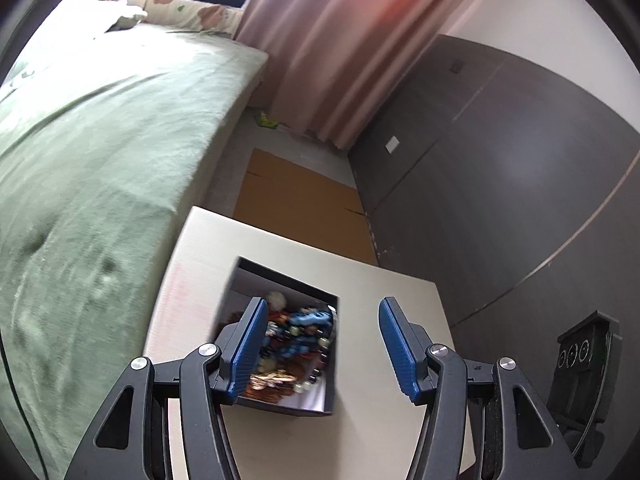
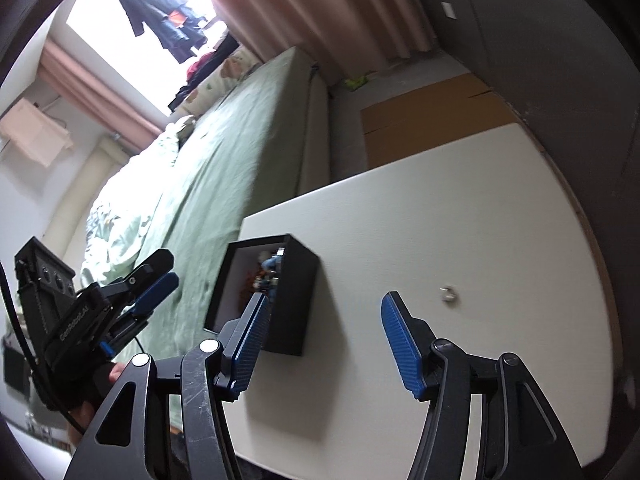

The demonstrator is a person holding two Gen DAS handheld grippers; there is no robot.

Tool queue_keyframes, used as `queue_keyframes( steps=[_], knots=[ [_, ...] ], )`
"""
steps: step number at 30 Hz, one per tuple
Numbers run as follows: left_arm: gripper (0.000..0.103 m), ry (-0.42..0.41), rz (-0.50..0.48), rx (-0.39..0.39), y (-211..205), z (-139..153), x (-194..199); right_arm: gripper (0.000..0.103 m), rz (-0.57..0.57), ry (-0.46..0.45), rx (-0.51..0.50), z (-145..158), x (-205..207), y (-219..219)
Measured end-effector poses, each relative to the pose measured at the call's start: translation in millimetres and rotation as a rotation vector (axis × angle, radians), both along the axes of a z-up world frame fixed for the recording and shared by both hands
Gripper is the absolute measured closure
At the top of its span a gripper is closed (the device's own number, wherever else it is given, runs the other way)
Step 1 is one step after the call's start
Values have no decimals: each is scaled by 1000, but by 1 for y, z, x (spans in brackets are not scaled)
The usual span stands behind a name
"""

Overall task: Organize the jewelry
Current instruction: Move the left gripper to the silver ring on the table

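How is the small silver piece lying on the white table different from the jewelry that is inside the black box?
The small silver piece lies alone on the bare white table; the jewelry sits inside the black box. The silver piece is a single item, while the boxed jewelry is a tangled heap of many. The silver piece is pale and metallic; the heap is colourful, with blue, orange and gold. Neither is held: the left gripper and right gripper are both open.

Open black box (image 1: 288,344) heaped with tangled bead jewelry (image 1: 298,336); small silver ring (image 2: 449,293) lies well apart.
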State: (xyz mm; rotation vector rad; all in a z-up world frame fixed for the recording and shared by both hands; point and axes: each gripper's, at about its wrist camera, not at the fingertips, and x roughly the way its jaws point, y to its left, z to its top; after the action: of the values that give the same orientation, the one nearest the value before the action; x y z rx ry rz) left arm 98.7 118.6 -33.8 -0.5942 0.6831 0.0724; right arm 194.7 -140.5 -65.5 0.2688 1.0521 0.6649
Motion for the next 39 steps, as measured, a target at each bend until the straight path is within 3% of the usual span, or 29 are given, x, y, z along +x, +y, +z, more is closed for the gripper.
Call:
queue_keyframes(
  steps=[18,33,39],
  knots=[
    [44,50,-128,125,-94,-20,24,44,-192,72,-104,-11,8,-93],
    [44,148,-280,250,-168,-56,64,44,-312,112,-206,-22,29,-134],
    [57,177,-333,303,-185,-72,77,44,-334,132,-199,-26,41,-147]
  ],
)
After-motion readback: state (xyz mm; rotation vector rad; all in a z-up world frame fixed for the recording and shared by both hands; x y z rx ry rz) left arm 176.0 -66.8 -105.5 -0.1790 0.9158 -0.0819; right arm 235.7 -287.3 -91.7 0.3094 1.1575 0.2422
